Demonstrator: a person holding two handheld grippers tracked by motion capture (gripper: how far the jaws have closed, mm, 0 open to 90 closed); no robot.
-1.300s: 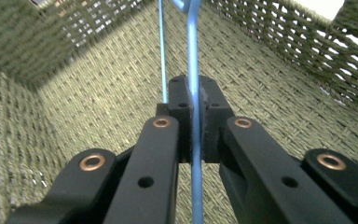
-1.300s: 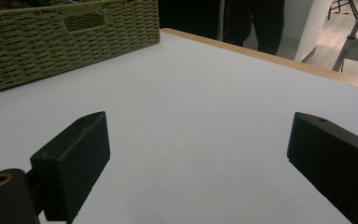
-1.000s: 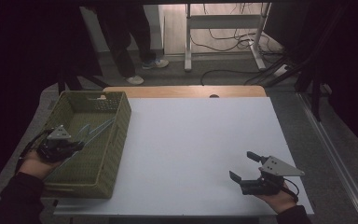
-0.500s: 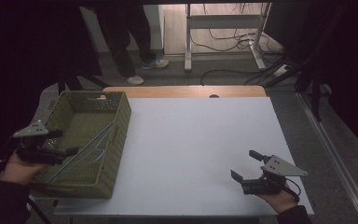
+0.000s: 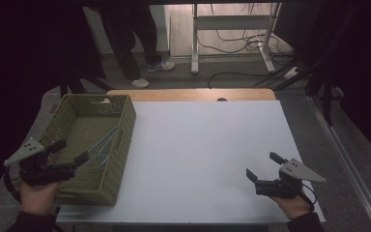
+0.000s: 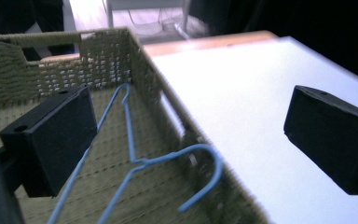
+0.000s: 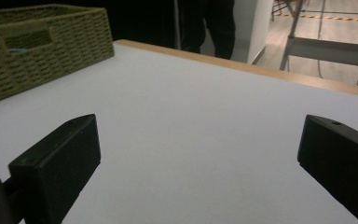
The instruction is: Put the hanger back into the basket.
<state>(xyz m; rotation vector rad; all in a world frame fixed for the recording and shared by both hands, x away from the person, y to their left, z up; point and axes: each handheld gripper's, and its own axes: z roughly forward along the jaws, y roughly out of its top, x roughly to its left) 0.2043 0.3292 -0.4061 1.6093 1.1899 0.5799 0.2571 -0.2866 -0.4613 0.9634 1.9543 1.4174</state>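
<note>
While the left tool (image 5: 70, 151) is held at the near left corner of the woven basket (image 5: 121, 145), its jaws are spread wide with nothing gripped; they have just been opening, and in the left gripper view the blue wire hanger (image 6: 135, 161) is seen lying free below and beyond them, touched by neither jaw. The right tool (image 5: 263, 166) is held well to the right of the basket, at the near right part of the white counter (image 5: 203, 145), its jaws likewise released and just opened further, with bare counter between them. The hanger (image 5: 99, 147) is found inside the basket, laid on its floor, with its hook propped against the wall on the counter's side. The basket itself is set on the left edge of the counter, its long side running away from the person. Beyond the basket, the wooden far edge of the counter is seen, and past that a person's legs (image 5: 130, 43) on the floor.
</note>
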